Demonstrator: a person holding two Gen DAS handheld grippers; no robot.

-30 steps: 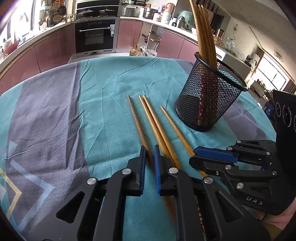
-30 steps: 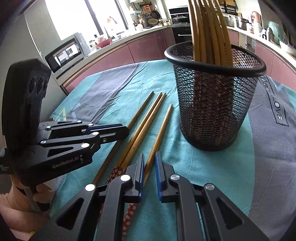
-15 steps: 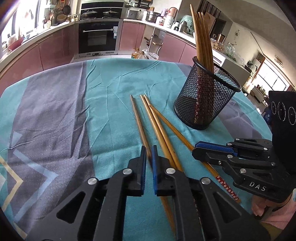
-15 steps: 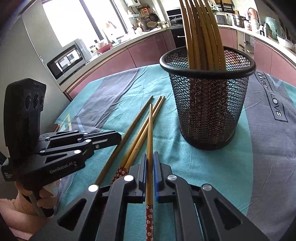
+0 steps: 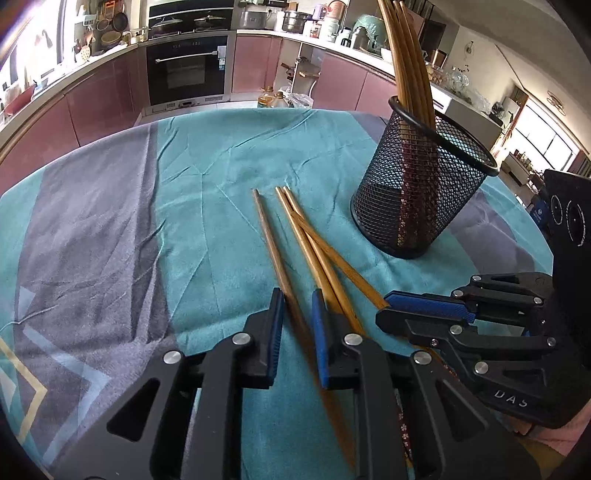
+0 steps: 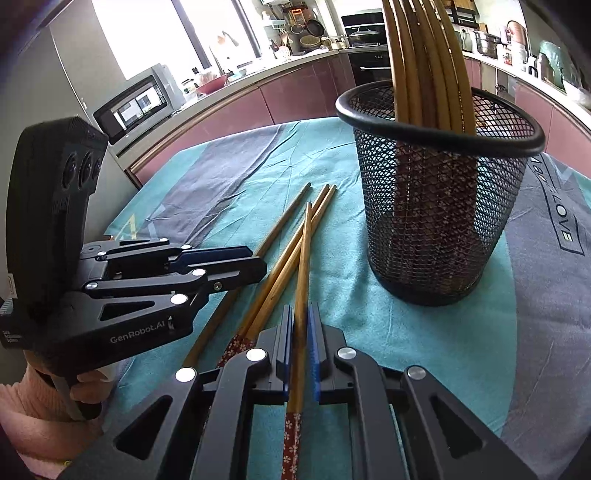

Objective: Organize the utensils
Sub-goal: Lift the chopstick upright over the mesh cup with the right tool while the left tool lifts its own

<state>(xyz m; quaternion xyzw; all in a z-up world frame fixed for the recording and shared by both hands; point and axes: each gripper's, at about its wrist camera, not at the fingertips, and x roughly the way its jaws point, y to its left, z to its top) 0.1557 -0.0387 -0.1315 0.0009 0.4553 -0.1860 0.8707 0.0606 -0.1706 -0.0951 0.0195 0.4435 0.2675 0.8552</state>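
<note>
Already the right gripper [image 6: 301,354] clenched one chopstick [image 6: 303,266]; the left gripper [image 5: 297,332] stayed released. Lifting could drag the crossed chopsticks [image 6: 280,266] beneath.

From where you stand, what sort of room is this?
Most likely a home kitchen. A built-in oven sits among pink cabinets, pots stand on the counter, and a microwave shows to one side. Chopsticks lie on a cloth-covered table.

Left gripper [image 5: 297,314] parted, right gripper [image 6: 301,328] clamped (low)
</note>
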